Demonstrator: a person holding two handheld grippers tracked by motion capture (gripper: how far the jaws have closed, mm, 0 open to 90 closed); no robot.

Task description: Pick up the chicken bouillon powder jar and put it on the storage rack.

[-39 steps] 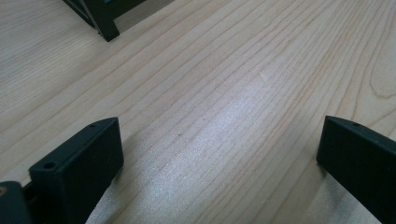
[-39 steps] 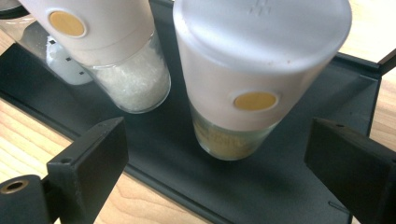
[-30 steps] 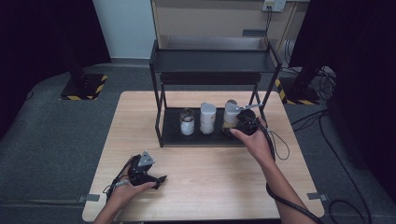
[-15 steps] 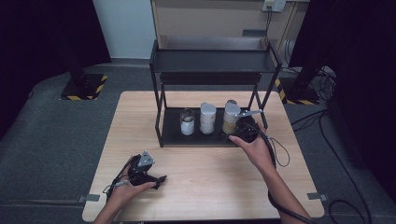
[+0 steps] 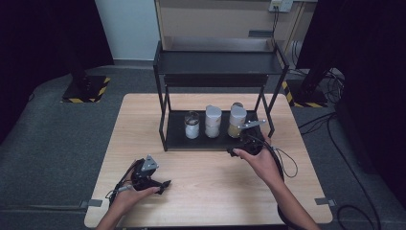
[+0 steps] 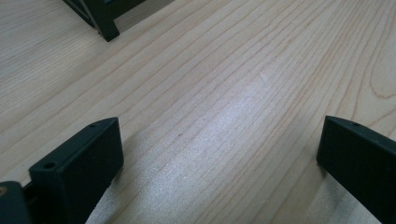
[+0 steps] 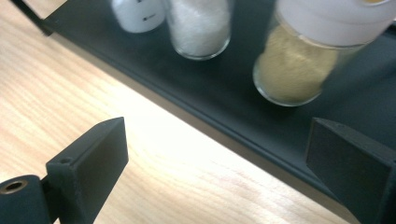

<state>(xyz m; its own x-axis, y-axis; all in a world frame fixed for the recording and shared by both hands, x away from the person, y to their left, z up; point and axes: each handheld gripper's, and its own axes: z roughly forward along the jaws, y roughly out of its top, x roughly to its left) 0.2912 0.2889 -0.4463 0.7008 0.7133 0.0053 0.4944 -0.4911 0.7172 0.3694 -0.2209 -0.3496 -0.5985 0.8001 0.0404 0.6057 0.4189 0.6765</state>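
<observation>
At the rack's lower shelf, my right hand-held gripper has backed off the tan-spice jar, jaws wide, empty.

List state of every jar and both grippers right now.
Tan-powder jar: upright on rack's lower shelf, white lid on.
White-lidded jar: upright, lid on.
Small clear jar: upright, white contents.
Right gripper: jaws open, empty, short of the shelf.
Left gripper: jaws open, empty, over table.
</observation>
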